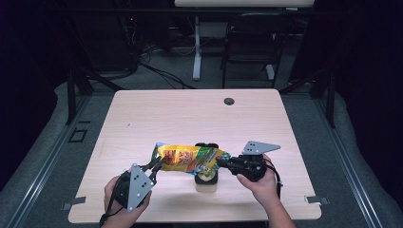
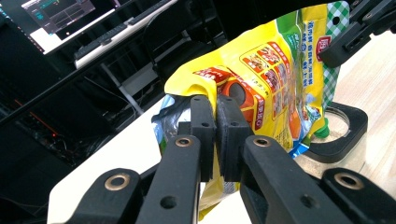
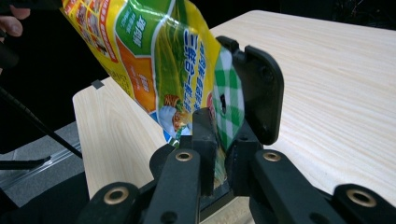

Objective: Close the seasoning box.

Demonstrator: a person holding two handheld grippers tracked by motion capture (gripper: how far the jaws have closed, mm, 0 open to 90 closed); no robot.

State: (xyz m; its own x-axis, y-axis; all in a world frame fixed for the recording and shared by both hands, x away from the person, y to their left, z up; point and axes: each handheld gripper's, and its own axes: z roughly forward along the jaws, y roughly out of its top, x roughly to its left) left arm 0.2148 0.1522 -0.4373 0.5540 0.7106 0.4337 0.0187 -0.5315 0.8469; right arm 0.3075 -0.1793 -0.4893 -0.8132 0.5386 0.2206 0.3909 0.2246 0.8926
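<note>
A yellow snack bag [image 1: 187, 158] with red, orange and green print hangs stretched sideways a little above the table. My left gripper [image 1: 154, 166] is shut on the bag's left end, and in the left gripper view its jaws [image 2: 215, 105] pinch the crumpled yellow edge of the bag [image 2: 275, 79]. My right gripper [image 1: 221, 162] is shut on the right end, its jaws [image 3: 219, 126] closed on the green checked corner of the bag [image 3: 154, 60]. Right under the bag stands a clear container [image 1: 206, 179] with a black rim [image 2: 348, 133] and a raised black lid [image 3: 261, 93].
The light wood table [image 1: 190, 114] has a round cable hole [image 1: 229, 101] near its far edge. A black chair [image 1: 252, 42] and a white desk leg [image 1: 196, 47] stand on the floor behind. Dark floor rails run along both sides.
</note>
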